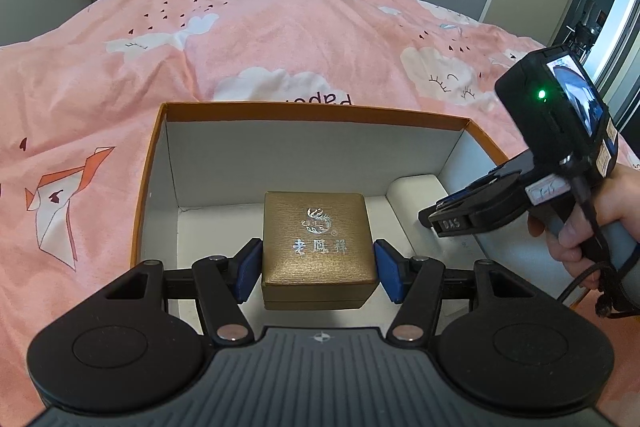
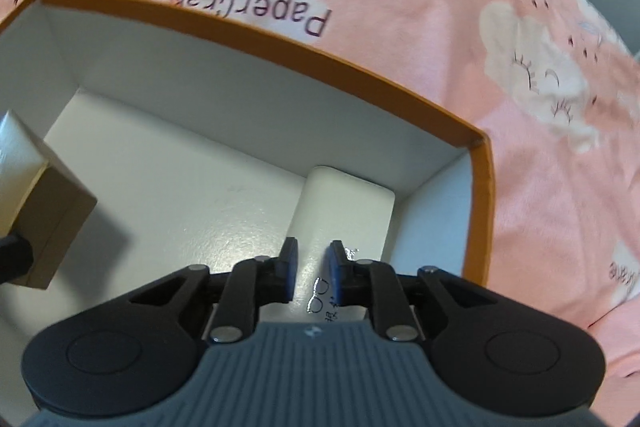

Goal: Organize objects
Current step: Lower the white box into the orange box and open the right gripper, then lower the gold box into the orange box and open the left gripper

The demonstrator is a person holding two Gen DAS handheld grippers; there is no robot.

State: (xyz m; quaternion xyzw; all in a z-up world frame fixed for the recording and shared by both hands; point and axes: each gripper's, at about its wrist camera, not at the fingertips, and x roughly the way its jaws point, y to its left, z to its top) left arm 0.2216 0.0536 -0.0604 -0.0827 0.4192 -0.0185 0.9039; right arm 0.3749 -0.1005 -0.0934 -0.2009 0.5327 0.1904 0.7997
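In the left wrist view our left tongs [image 1: 318, 267] sit at the lower centre of the frame, tilted downward into the open orange-rimmed cardboard box with a white interior [image 1: 312, 115]. Their blue pads [image 1: 248, 269] press against both sides of the square gold-brown jewellery box with silver lettering on its lid [image 1: 318, 243], so these tongs are clenched on it. The gold box hangs in the middle of the cardboard box; whether its base touches the white floor we cannot tell.

At the right edge of that frame a person's hand [image 1: 580, 227] grips the handle of our right tongs [image 1: 440, 223], which slant down and to the left into the right side of the box, their tips just above the white rounded glasses case [image 1: 416, 187] lying along the right inner wall.

In the right wrist view the right tongs [image 2: 313, 273] point steeply down at the lower centre of the frame. Their blue pads [image 2: 290, 267] stand close together with only a narrow gap, and nothing is pinched between them: they are closed and empty. The white case [image 2: 344, 203] lies directly beneath and beyond the tips, in the box's right corner [image 2: 478, 163]. The gold box [image 2: 48, 223] shows at the left edge, well apart from these tongs.

The cardboard box rests on a pink bedspread printed with white clouds [image 1: 280, 35].
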